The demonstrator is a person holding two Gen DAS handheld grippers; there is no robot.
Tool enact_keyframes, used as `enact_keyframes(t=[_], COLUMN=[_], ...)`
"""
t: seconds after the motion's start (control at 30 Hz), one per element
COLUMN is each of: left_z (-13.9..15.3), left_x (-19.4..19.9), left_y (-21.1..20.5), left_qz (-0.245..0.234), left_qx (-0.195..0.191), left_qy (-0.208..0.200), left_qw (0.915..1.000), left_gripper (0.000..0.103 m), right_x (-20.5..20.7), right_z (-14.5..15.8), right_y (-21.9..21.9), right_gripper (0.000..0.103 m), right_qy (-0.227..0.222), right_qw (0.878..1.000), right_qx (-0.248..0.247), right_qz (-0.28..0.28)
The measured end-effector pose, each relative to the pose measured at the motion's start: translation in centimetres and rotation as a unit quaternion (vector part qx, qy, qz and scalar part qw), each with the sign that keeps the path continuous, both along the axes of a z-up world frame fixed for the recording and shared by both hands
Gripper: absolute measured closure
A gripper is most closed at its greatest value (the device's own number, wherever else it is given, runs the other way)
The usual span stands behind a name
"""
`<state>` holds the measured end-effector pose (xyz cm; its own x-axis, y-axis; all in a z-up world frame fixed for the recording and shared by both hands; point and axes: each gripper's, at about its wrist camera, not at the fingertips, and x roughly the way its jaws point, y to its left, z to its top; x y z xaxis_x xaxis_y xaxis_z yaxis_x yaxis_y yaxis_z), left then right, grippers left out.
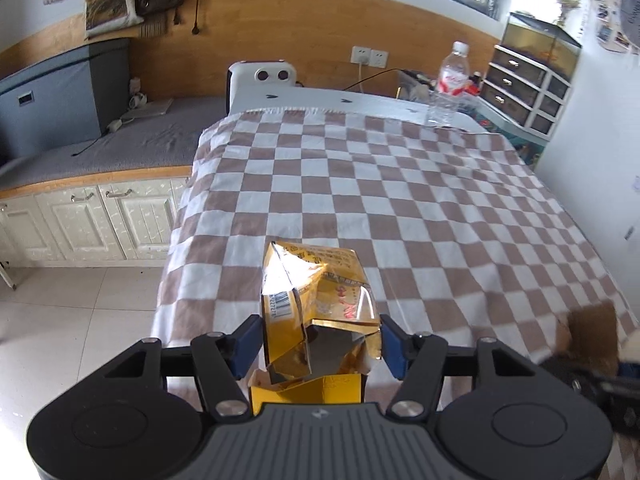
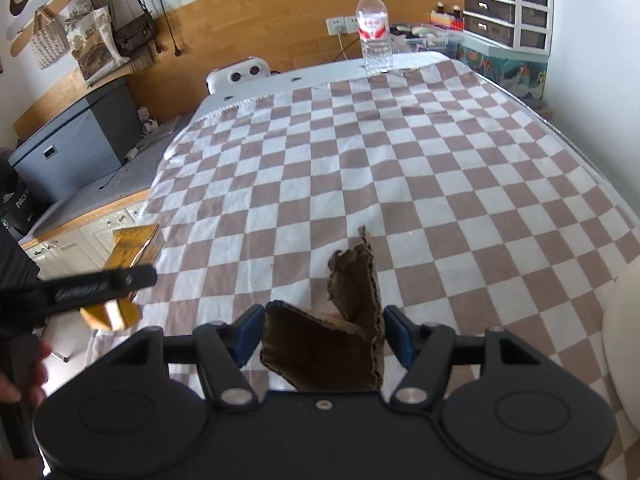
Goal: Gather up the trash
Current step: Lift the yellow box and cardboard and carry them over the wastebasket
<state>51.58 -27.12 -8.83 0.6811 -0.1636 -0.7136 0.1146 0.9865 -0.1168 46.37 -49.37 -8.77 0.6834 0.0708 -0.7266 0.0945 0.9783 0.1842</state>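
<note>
A crumpled yellow and gold carton [image 1: 316,308] is pinched between the blue pads of my left gripper [image 1: 320,342], lifted above the near edge of the checkered table. My right gripper [image 2: 322,336] is shut on a torn piece of brown cardboard [image 2: 336,340] that sticks up between its fingers. In the right wrist view the left gripper and its yellow carton [image 2: 132,248] appear at the left, off the table's left side. The brown cardboard [image 1: 592,332] also shows at the right edge of the left wrist view. A clear plastic water bottle [image 2: 374,28] with a red label stands upright at the far end of the table.
The table wears a brown and white checkered cloth [image 2: 400,168]. A white device with two round holes [image 1: 264,76] sits past the far edge. A grey cushioned bench over white cabinets [image 1: 100,216] lies left, a drawer unit [image 1: 528,84] far right. A hand [image 2: 24,372] shows at lower left.
</note>
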Motion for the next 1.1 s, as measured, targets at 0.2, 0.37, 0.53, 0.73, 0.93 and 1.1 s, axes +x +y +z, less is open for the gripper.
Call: enact_keyframes(t=[0.2, 0.37, 0.53, 0.73, 0.93, 1.1], left_z=[2.3, 3.5, 4.2, 4.1, 3.5, 2.7], left_x=[-4.7, -8.1, -11.2, -14.5, -16.7, -17.8], left_y=[0.8, 1.8, 2.8, 4.8, 7.8, 11.5], left_qz=[-0.01, 0.005, 0.02, 0.045, 0.061, 0.068], left_qx=[0.006, -0.001, -0.005, -0.009, -0.022, -0.033], left_qy=[-0.014, -0.02, -0.023, -0.019, -0.012, -0.009], left_qw=[0.9998, 0.9998, 0.9995, 0.9988, 0.9979, 0.9971], left_gripper=[0.041, 0.041, 0.041, 0.041, 0.041, 0.041], right_x=[-2.2, -4.1, -6.1, -7.9, -9.4, -10.3], right_z=[1.9, 3.0, 3.5, 3.6, 3.6, 3.1], right_y=[0.7, 1.3, 2.0, 3.8, 6.4, 9.8], right_gripper=[0.037, 0.037, 0.037, 0.037, 0.037, 0.037], right_qy=[-0.016, -0.028, -0.032, -0.03, -0.031, -0.023], right_qw=[1.0, 0.999, 0.998, 0.996, 0.994, 0.993], right_qx=[-0.008, -0.017, -0.023, -0.029, -0.027, -0.033], right_qz=[0.018, 0.034, 0.053, 0.081, 0.097, 0.11])
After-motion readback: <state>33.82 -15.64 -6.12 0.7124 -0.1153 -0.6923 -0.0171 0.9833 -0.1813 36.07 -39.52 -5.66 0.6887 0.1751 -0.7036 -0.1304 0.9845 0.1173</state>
